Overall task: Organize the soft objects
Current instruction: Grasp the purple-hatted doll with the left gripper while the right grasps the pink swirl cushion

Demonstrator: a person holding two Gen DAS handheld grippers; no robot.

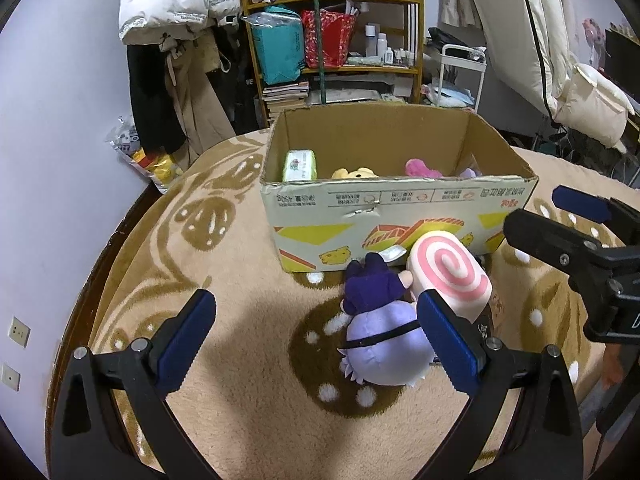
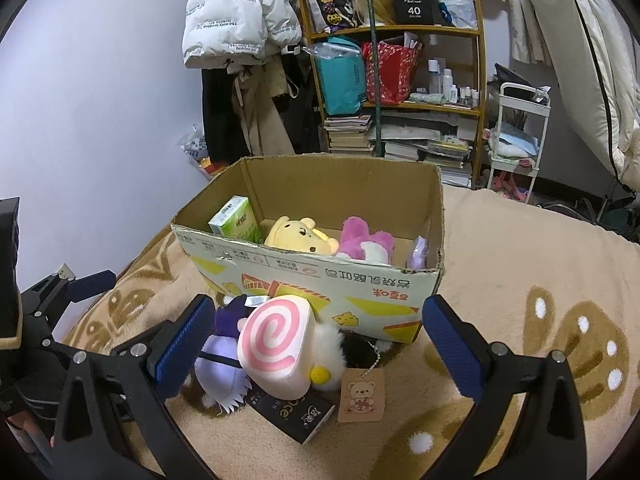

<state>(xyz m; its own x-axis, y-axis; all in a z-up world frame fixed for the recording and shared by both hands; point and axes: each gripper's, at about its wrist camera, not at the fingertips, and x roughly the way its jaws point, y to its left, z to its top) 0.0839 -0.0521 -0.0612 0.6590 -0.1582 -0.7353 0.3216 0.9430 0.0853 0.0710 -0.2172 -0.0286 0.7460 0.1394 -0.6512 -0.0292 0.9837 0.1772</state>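
Cardboard box (image 2: pixel 320 280) holds yellow plush (image 2: pixel 300 236); pink plush (image 2: pixel 360 240).

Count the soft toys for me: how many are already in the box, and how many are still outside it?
In the cardboard box: 2, a yellow bear plush and a pink plush.
Outside, in front of it: 3, a purple doll, a pink swirl cushion and a black-and-white fluffy toy.
Total: 5

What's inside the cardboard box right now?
Inside the cardboard box: a green tissue pack, a yellow bear plush, a pink plush and a lilac item in the corner. The front wall hides the box floor and their lower parts.
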